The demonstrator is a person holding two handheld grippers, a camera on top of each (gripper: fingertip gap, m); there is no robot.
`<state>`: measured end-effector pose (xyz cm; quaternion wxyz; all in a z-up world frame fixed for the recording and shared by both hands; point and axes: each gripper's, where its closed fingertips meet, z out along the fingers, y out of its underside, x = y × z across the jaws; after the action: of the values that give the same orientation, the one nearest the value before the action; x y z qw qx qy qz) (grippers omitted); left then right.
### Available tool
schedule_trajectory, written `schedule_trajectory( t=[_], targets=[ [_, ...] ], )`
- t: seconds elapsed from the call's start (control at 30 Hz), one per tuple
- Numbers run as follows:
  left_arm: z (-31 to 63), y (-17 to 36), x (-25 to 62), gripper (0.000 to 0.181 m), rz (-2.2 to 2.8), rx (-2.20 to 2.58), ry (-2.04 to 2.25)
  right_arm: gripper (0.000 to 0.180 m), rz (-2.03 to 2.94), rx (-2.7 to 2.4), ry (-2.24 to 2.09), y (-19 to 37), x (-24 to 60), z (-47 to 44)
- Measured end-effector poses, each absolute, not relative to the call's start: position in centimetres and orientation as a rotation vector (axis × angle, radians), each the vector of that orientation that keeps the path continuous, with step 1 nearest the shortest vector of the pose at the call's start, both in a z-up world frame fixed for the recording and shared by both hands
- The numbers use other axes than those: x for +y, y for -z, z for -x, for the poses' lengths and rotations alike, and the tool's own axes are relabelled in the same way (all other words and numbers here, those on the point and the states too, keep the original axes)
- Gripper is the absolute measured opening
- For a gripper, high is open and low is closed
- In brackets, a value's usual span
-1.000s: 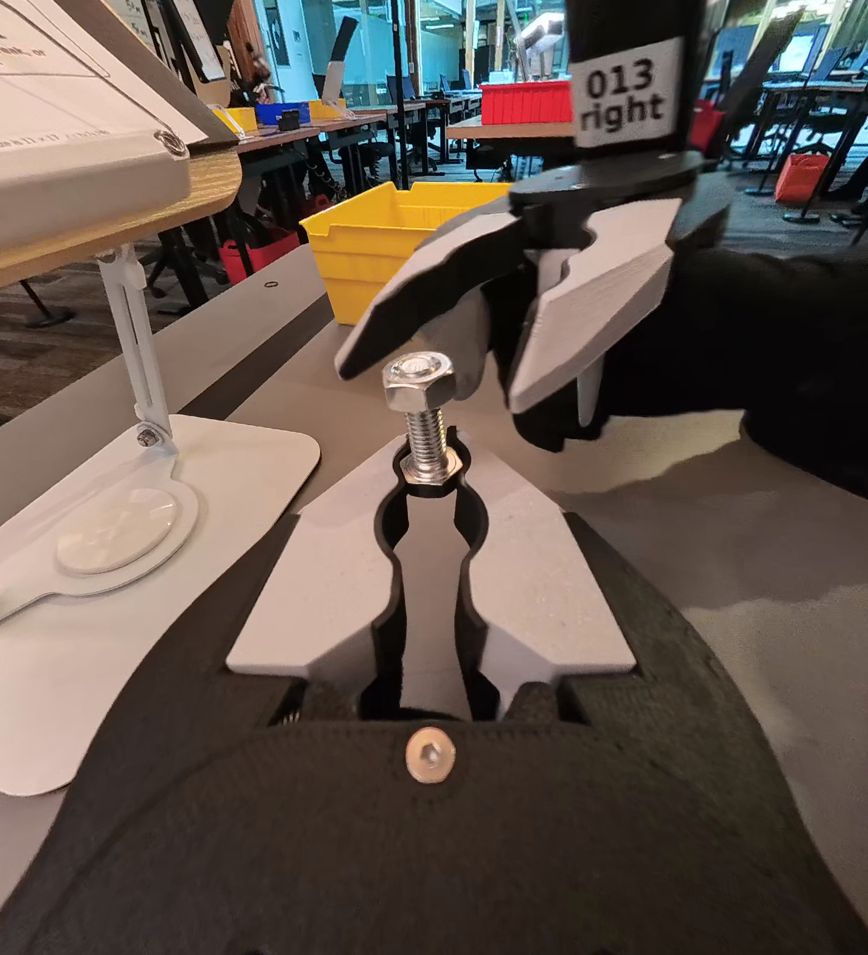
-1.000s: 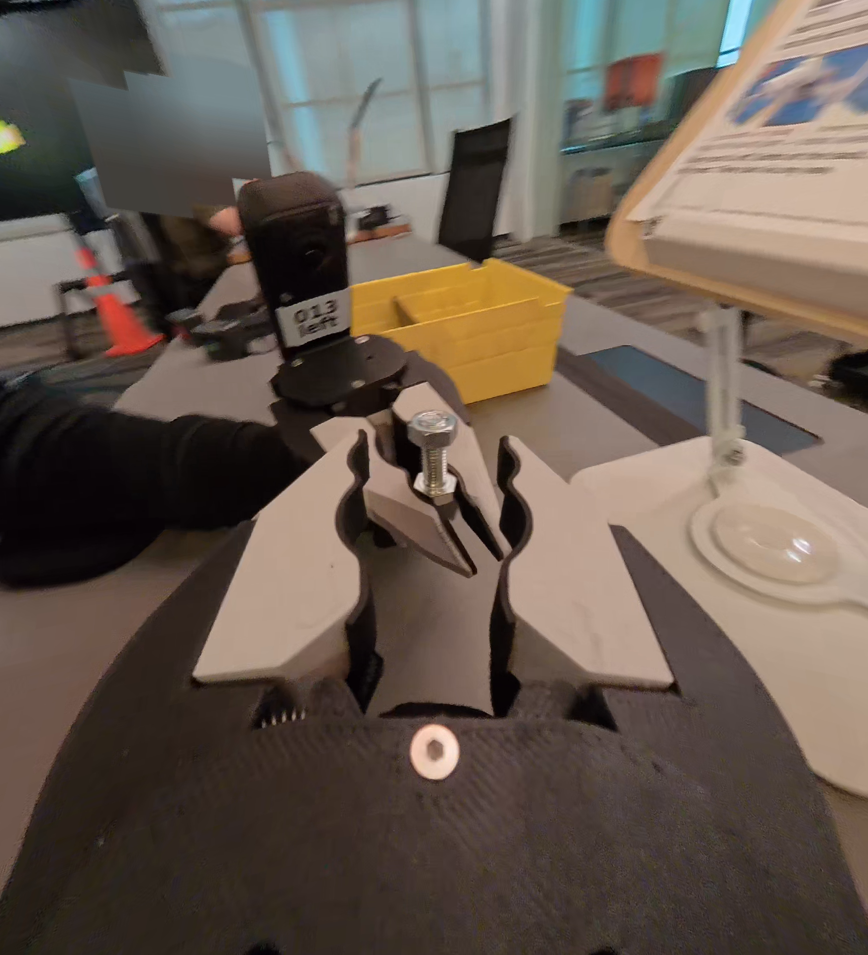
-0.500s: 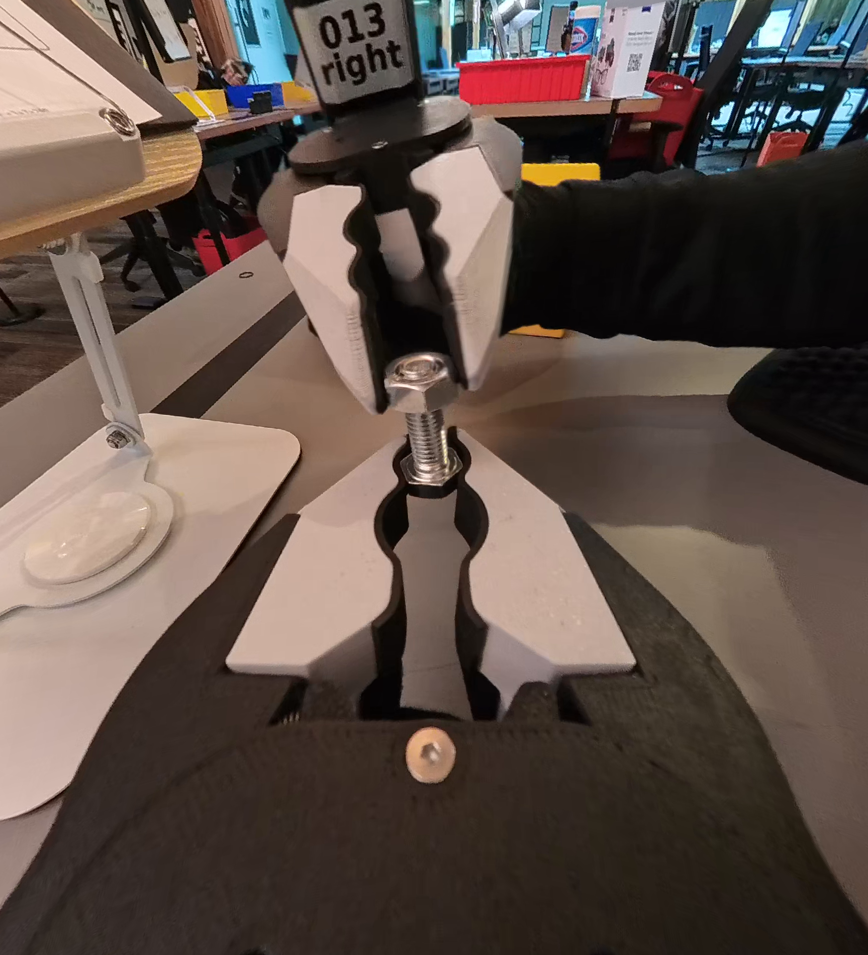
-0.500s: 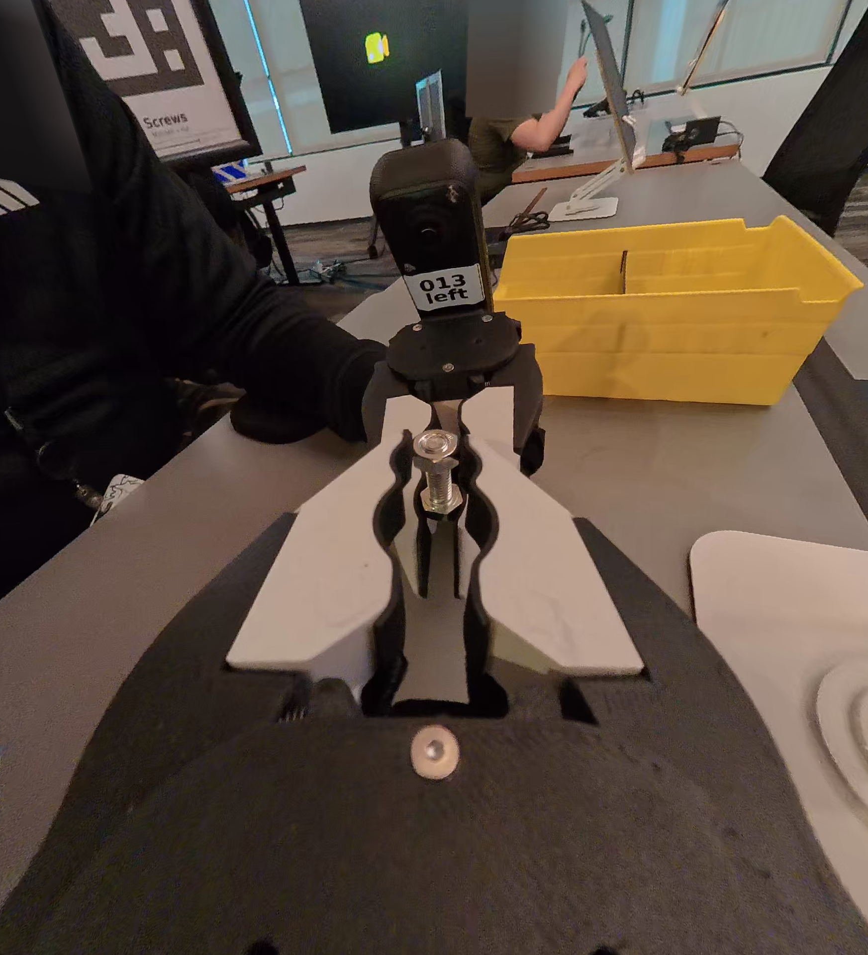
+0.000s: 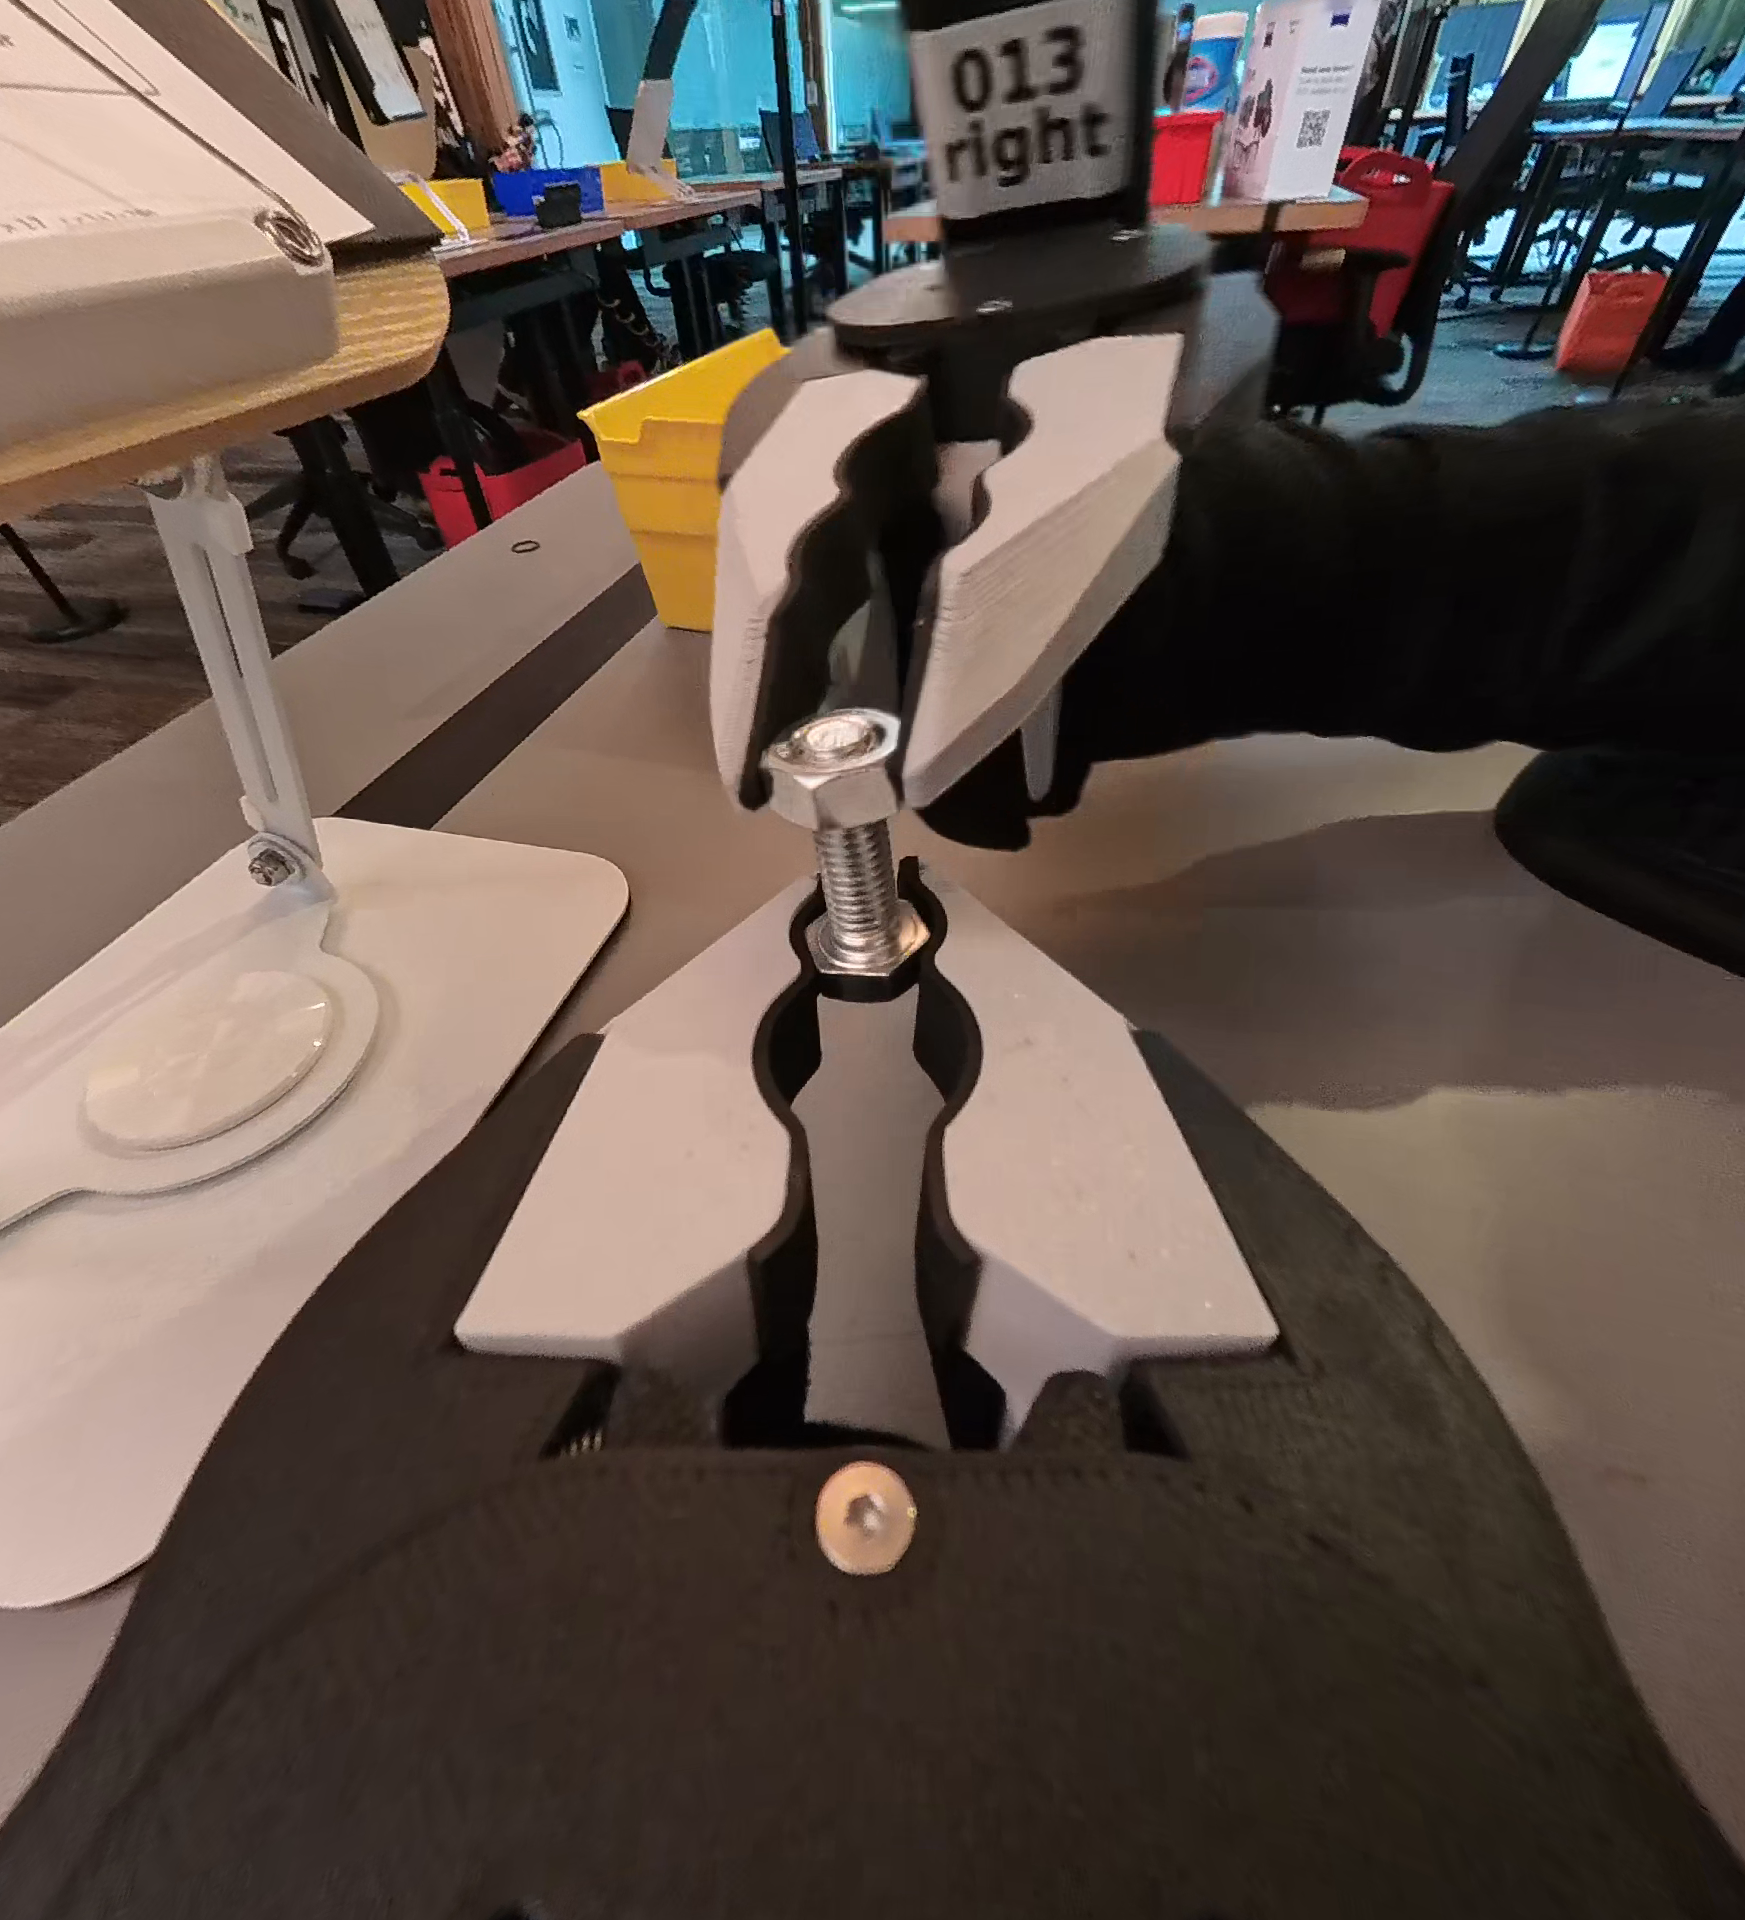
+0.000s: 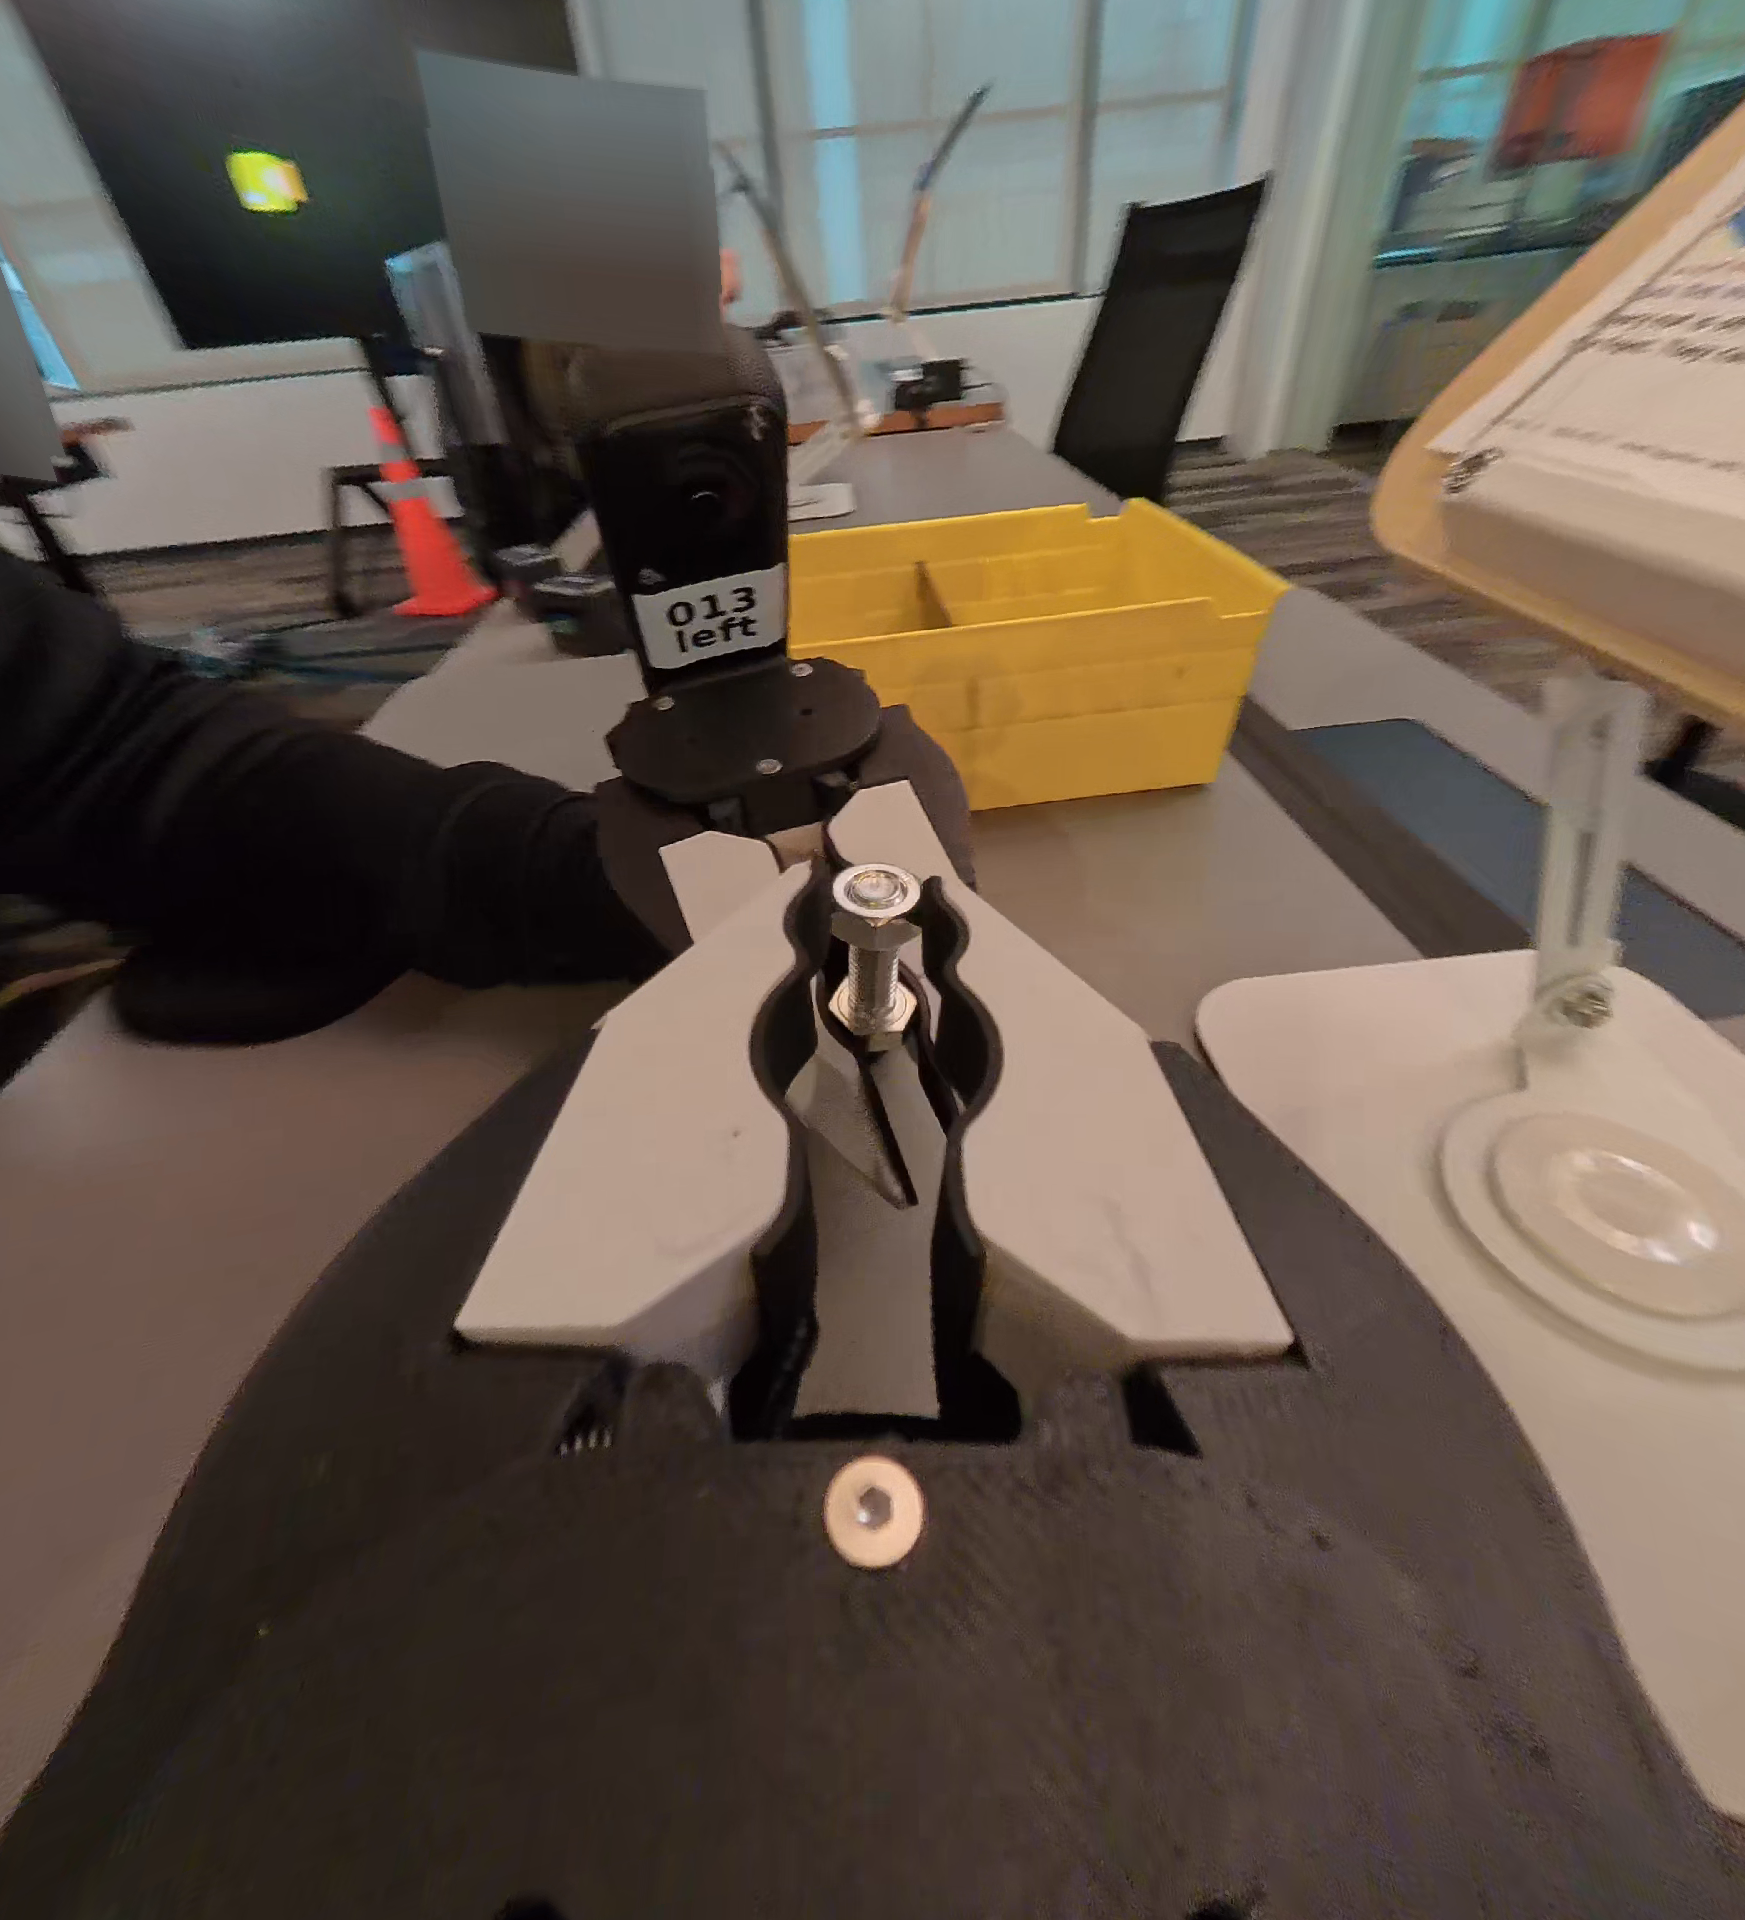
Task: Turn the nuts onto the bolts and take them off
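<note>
A silver bolt (image 5: 852,862) stands upright above the grey table, head up, with a hex nut (image 5: 866,948) low on its thread. My left gripper (image 5: 866,914) is shut on the nut in its tip notch. My right gripper (image 5: 826,790) comes from the far side, tilted, and its fingertips clamp the bolt head. In the right wrist view my right gripper (image 6: 873,904) closes around the bolt head (image 6: 873,896). The nut (image 6: 870,1013) sits below it, held by the left gripper (image 6: 873,1039). The thread below the nut is hidden.
A yellow bin (image 6: 1034,665) stands on the table behind the grippers and also shows in the left wrist view (image 5: 681,488). A white stand base (image 5: 224,1039) carries a raised board with papers (image 5: 68,260). A black pad (image 5: 1678,883) lies under the right sleeve. Some 6 cm of space lies between my two pairs of fingers.
One second ago my right gripper was open beside the bolt head. It closed on the head, then swung around the bolt axis with it. My left gripper stayed still on the nut.
</note>
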<state>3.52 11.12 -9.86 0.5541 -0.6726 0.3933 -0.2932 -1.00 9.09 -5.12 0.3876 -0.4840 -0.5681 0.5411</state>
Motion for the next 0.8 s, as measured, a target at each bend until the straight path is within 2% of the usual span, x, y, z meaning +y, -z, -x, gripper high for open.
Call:
schedule_trajectory(
  t=[0.4,0.43,0.5,0.63,0.8],
  targets=[
    [-3.7,10.3,11.1,0.01,1.601,0.943,0.678,0.015,1.435,-0.934,-1.068,5.4,9.6,0.8],
    [-3.8,10.3,11.1,0.01,1.598,0.945,0.681,0.015,1.44,-0.935,-1.07,5.3,9.5,0.7],
    [-3.8,10.1,11.0,0.01,1.593,0.943,0.687,0.03,1.425,-0.96,-1.088,4.9,9.5,0.5],
    [-3.8,10.0,11.0,0.01,1.592,0.941,0.693,0.042,1.364,-1.11,-1.152,4.4,9.4,0.5],
    [-3.9,10.1,10.9,0.01,1.591,0.947,0.699,0.042,1.307,-1.388,-1.326,5.3,9.1,0.6]
  ],
)
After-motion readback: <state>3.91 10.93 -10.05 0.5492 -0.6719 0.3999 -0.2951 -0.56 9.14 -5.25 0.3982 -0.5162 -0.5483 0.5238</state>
